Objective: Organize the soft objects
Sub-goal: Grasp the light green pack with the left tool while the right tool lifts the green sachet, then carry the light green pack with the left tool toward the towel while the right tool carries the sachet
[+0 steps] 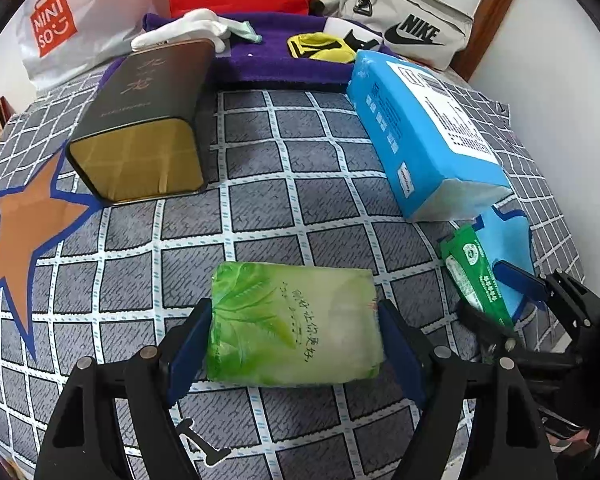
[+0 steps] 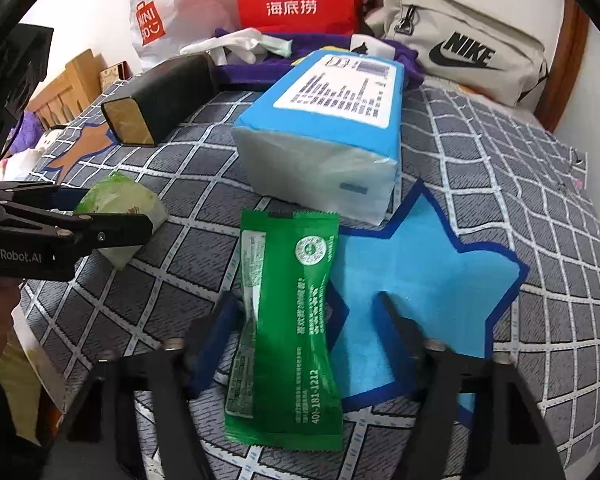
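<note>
Near the front edge of the bed (image 1: 300,152), on its checked grey cover, 2 soft packs sit side by side, each straddled by its own hand-held gripper. The left hand-held gripper (image 1: 296,344) has its blue pads right against the 2 short sides of the pale green tissue pack (image 1: 294,326), which lies flat and shows no dent; whether the pads are already pressing I cannot tell, so I read it as released around the pack. The right hand-held gripper (image 2: 304,328) stands released too: the green sachet (image 2: 286,320) lies lengthwise between the fingers, close to the left-side finger and with a clear gap to the other, its far part overlapping the blue star (image 2: 432,280) printed on the cover. To do this step well, I judge each closing should be gentle and centred: the tissue pack will squash, so close only until it stops slipping, and the thin, slick sachet wants the right hand-held gripper shifted sideways to centre it and lowered so the pads catch its body, not its crimped edge. Farther toward the head of the bed lie the big blue tissue pack (image 2: 324,120) and a dark tin (image 1: 140,128) on its side, both well apart from the grips.
</note>
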A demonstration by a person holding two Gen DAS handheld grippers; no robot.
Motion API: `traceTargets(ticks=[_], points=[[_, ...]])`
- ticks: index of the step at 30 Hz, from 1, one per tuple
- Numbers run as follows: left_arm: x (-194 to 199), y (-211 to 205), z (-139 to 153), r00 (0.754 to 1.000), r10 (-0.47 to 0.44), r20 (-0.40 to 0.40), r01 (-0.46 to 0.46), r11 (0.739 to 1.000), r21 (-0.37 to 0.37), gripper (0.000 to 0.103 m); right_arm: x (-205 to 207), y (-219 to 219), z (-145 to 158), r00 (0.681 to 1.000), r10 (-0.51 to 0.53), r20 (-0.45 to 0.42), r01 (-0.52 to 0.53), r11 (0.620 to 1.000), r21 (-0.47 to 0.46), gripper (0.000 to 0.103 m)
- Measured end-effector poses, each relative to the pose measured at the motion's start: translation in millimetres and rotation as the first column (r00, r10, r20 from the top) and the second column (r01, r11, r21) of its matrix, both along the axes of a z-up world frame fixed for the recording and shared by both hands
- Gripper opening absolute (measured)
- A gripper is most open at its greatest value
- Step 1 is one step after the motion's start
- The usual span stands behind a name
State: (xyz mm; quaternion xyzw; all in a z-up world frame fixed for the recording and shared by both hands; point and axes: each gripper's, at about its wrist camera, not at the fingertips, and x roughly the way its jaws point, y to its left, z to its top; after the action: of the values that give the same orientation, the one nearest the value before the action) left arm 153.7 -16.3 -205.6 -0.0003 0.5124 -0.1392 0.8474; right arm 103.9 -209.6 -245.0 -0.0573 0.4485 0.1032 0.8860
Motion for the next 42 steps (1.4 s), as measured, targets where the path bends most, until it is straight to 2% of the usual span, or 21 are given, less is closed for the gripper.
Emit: traceTargets(ticks=[1, 2, 5, 6, 13, 22, 35, 42], points=[[0, 2, 1, 1.0, 0.006, 0.006, -0.006, 1.0, -0.004, 0.071, 0, -1, 1, 1.0, -0.001, 0.002, 0.001, 1.0, 0.006, 0.044], [0, 4, 2, 1.0, 0.011, 0.009, -0.011, 1.0, -0.02, 0.071, 0, -2, 2, 1.0, -0.001, 0.002, 0.001, 1.0, 0.01, 0.034], [1, 13, 6, 1.0, 0.027, -0.002, -0.027, 0.996, -0.089, 0.07, 2, -5, 4, 1.0, 0.015, -0.007, -0.015, 1.0, 0.024, 0.029], [0, 16, 10, 0.999, 0.036, 0.006, -0.035, 0.995, -0.091, 0.07, 2, -5, 6, 1.0, 0.021, -0.009, -0.021, 0.999, 0.026, 0.028], [-4, 31, 38, 0.995, 0.08, 0.059, -0.075, 0.994, -0.083, 0.07, -5, -1, 29, 0.998, 0.052, 0.022, -0.053, 0.997, 0.051, 0.028], [1, 50, 80, 0.985, 0.118, 0.125, -0.101, 0.986, -0.132, 0.07, -3, -2, 76, 0.992, 0.072, 0.101, -0.079, 0.994, 0.069, 0.028], [19, 59, 131, 0.972, 0.117, 0.202, -0.086, 0.984, -0.153, 0.07, 32, 0, 141, 0.974, 0.077, 0.211, -0.094, 0.993, 0.074, 0.028], [37, 66, 149, 0.964, 0.139, 0.227, -0.102, 0.981, -0.168, 0.071, 57, 2, 162, 0.968, 0.074, 0.24, -0.094, 0.993, 0.071, 0.028]])
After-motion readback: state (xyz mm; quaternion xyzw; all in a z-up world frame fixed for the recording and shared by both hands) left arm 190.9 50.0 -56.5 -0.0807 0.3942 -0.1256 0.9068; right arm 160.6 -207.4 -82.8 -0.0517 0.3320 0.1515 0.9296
